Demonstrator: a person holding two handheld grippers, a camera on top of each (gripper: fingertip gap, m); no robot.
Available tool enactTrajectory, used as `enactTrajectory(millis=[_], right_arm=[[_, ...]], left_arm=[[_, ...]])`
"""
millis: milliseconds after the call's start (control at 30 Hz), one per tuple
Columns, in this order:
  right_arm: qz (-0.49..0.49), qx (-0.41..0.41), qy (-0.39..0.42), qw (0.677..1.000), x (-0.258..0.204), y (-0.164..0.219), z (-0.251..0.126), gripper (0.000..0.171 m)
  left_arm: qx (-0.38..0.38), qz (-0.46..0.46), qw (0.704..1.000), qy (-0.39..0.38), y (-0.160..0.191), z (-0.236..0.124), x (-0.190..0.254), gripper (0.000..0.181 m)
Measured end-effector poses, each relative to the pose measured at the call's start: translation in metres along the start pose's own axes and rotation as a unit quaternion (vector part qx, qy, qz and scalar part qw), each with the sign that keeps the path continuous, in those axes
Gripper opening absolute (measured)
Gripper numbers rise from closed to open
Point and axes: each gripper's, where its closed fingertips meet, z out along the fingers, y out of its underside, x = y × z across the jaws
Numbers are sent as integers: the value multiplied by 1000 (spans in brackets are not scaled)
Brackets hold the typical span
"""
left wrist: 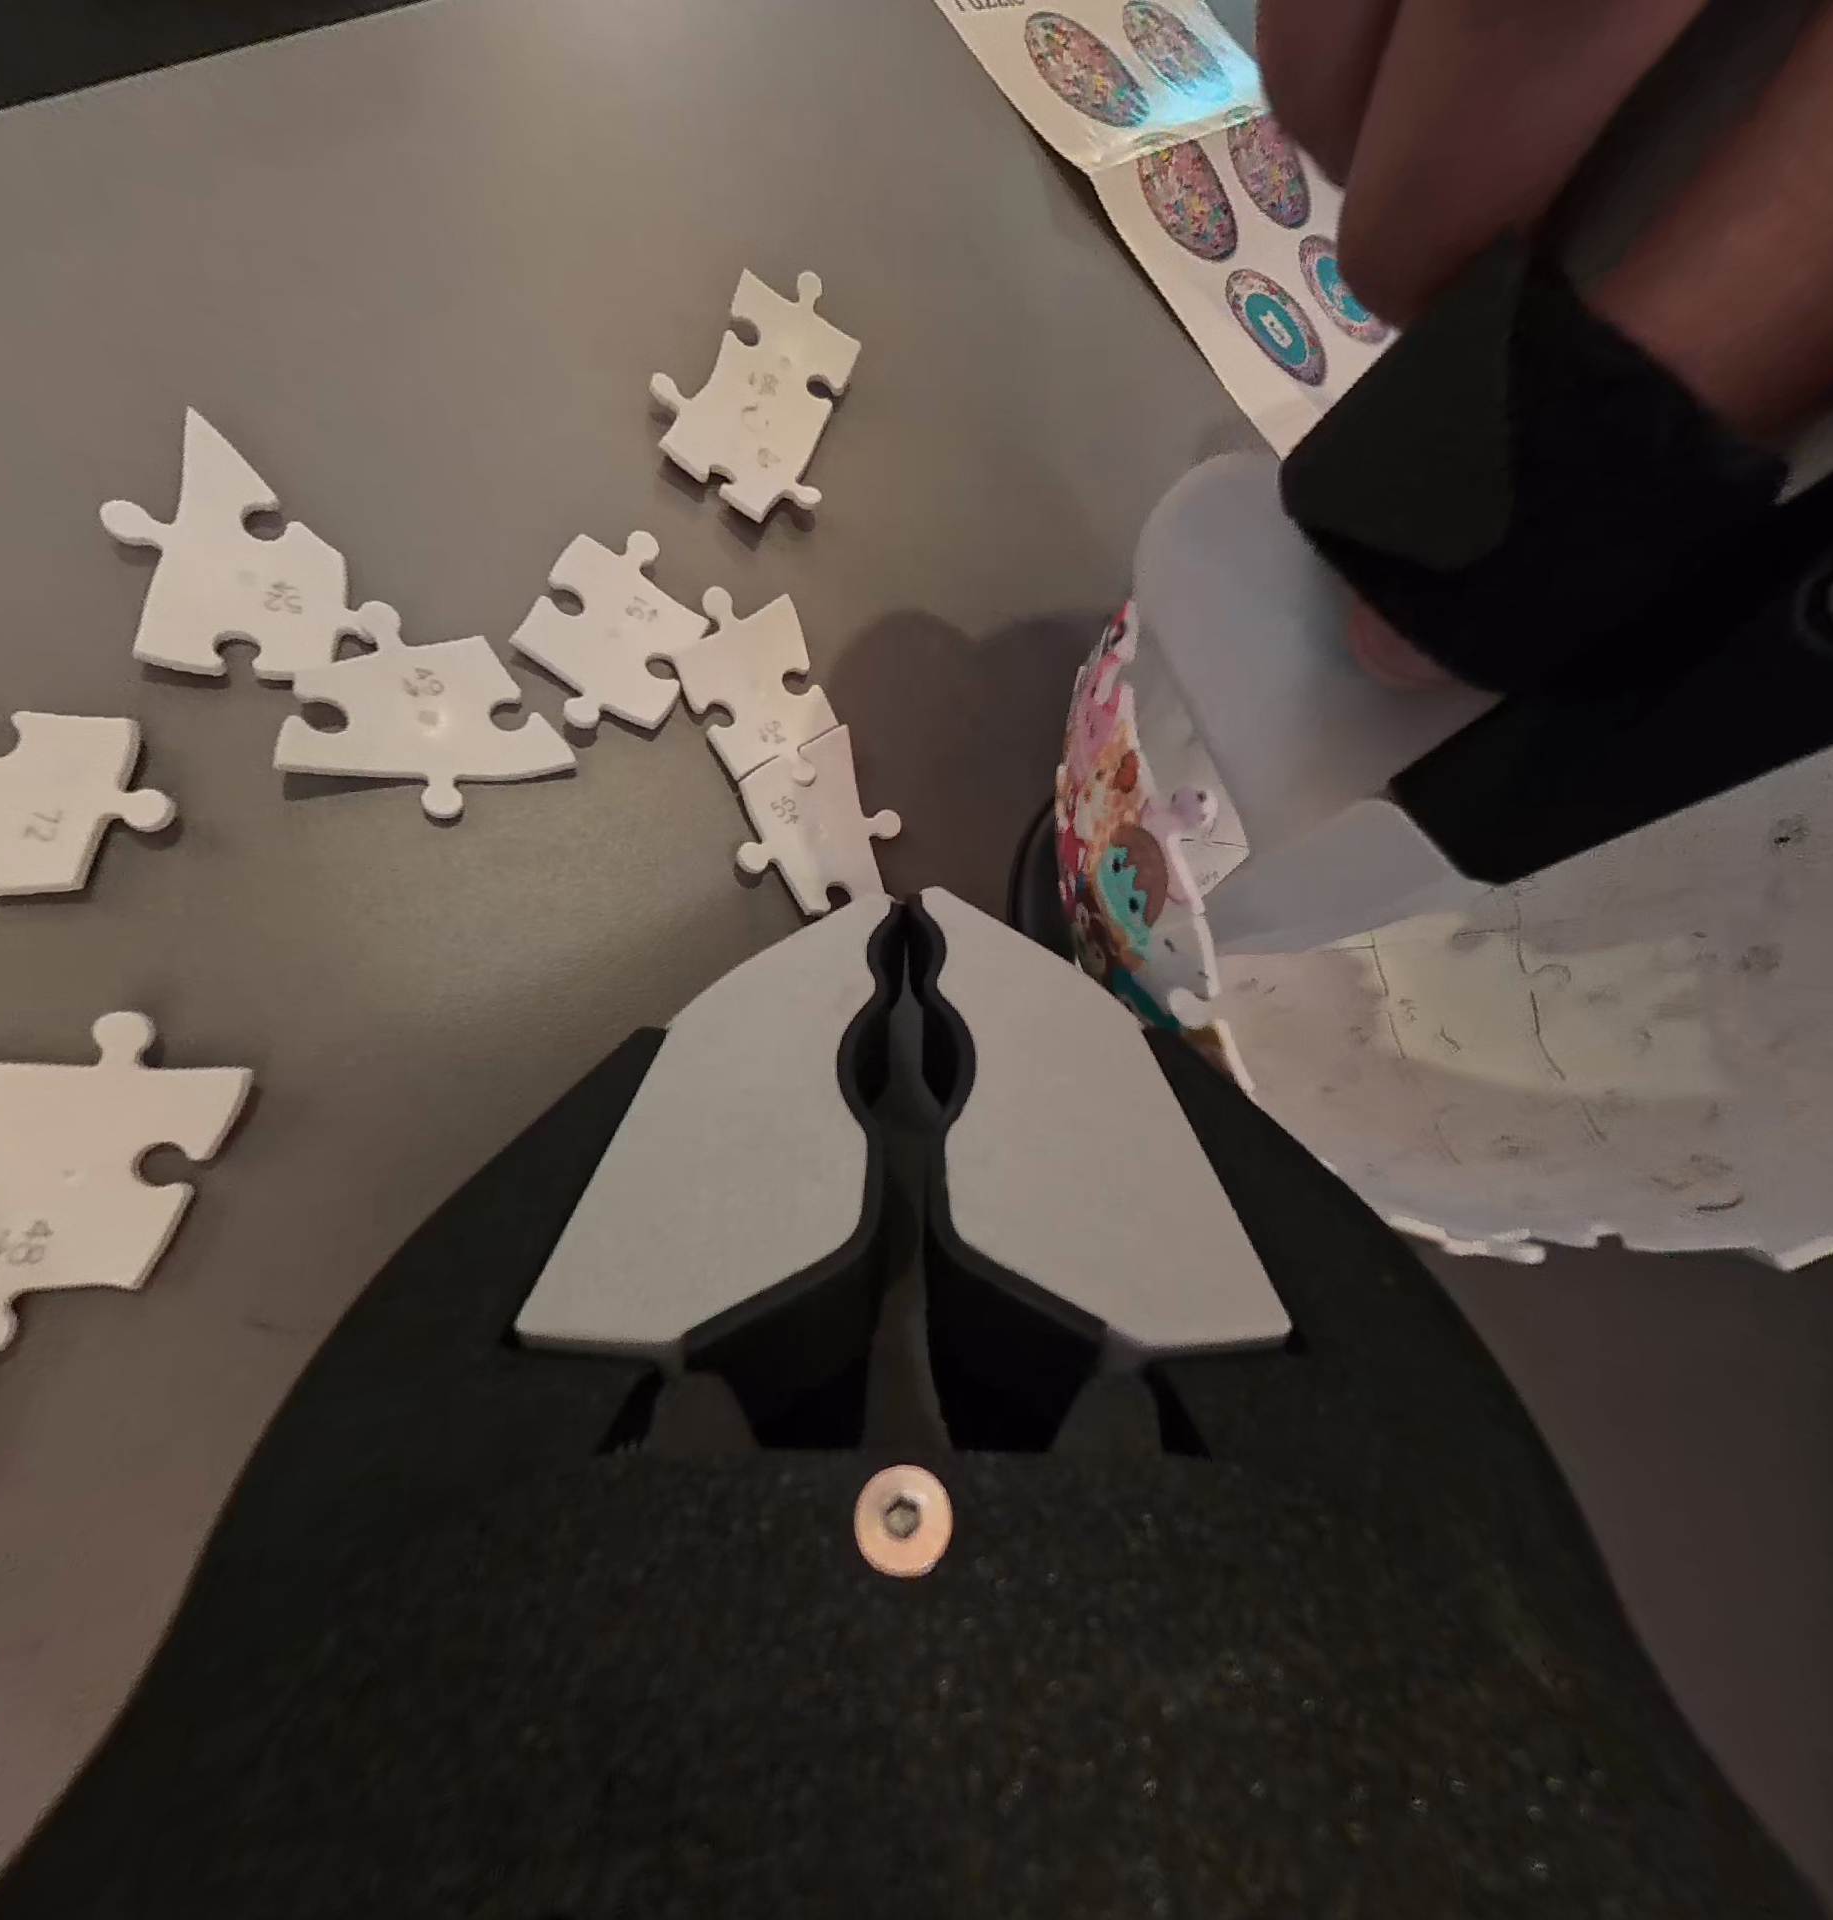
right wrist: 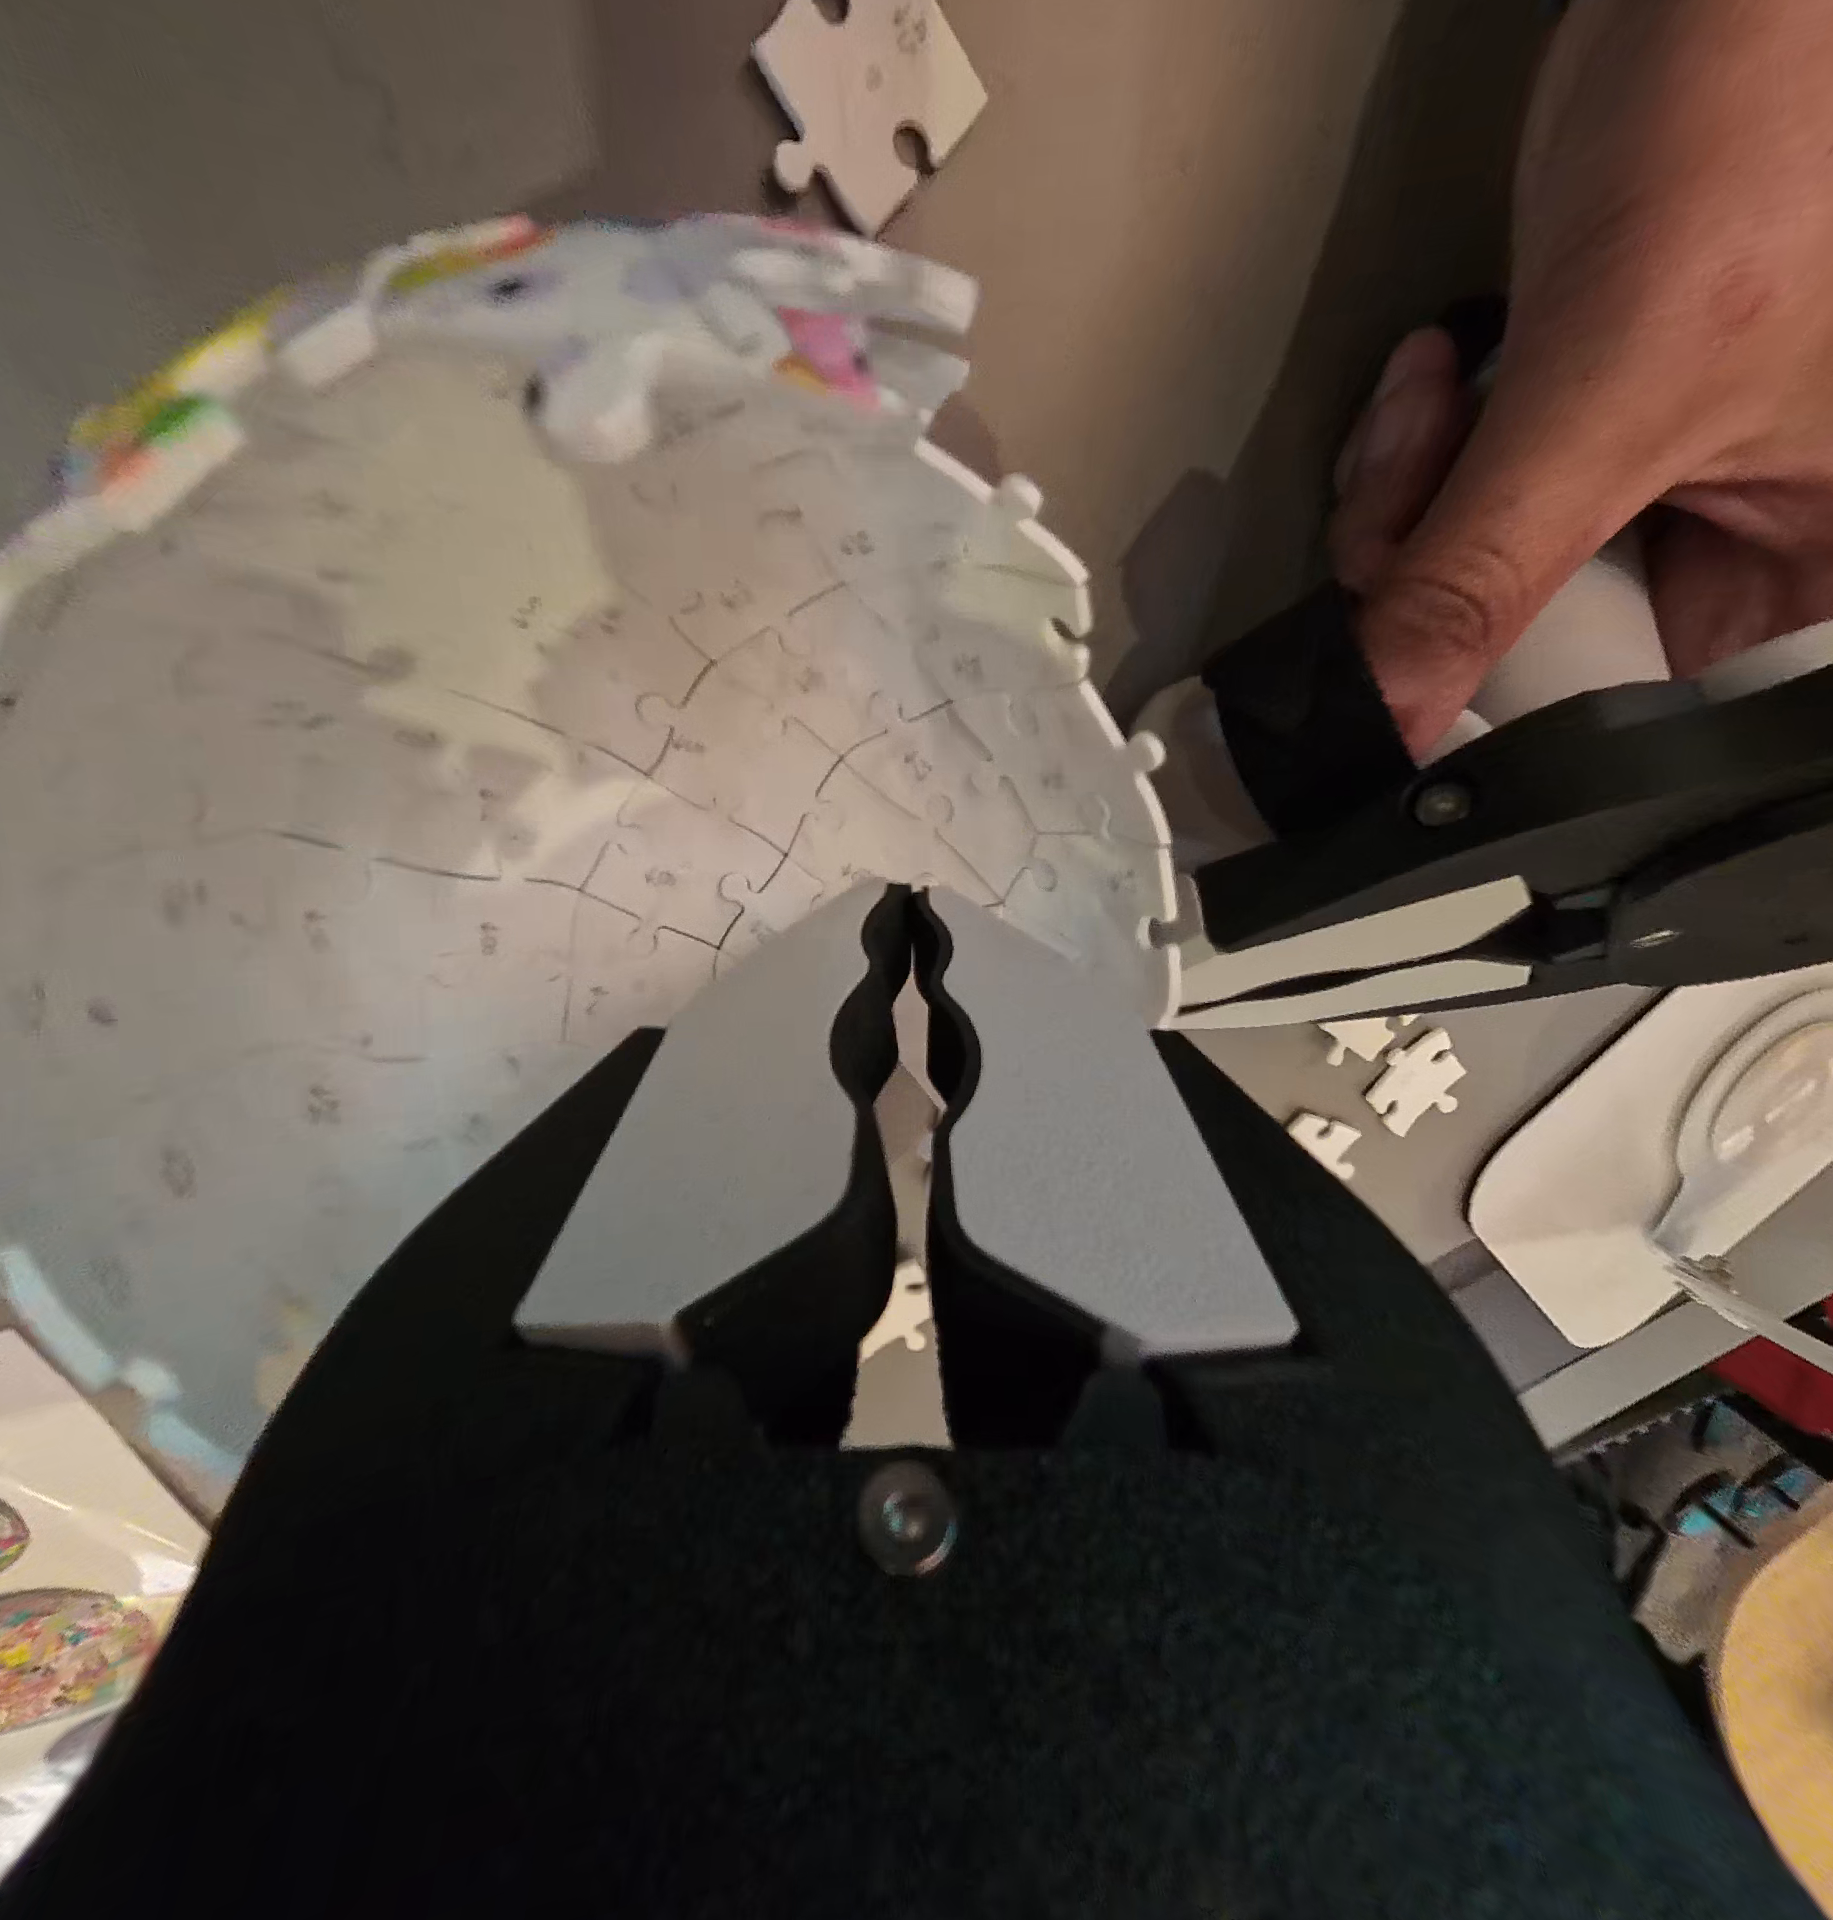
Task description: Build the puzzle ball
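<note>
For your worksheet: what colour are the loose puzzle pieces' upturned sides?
White, the loose puzzle pieces; left wrist view.

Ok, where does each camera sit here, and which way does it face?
Left wrist view: on the left gripper, looking down at white puzzle pieces on the grey table; its shut fingers show.
Right wrist view: on the right gripper, facing the white inside of the half-built puzzle ball; its shut fingers show.
Shared: the ball, pieces, each other's gripper and holding hand.

Grey table (left wrist: pixel 476 208); white device (right wrist: pixel 1577 1174)
</note>
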Motion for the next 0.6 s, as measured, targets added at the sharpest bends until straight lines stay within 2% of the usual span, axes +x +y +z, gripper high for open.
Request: enactTrajectory(millis=[267, 433, 600], right_arm=[[45, -2, -42, 998, -1, -4, 3, 0], [84, -37, -58, 994, -2, -2, 9, 0], [176, -55, -92, 978, -3, -9, -1, 0]], left_arm=[[-4, 5, 1000, 8, 1, 3, 6, 0], [-4, 2, 1000, 11, 1, 3, 6, 0], [5, -21, 1000, 9, 0, 2, 5, 0]])
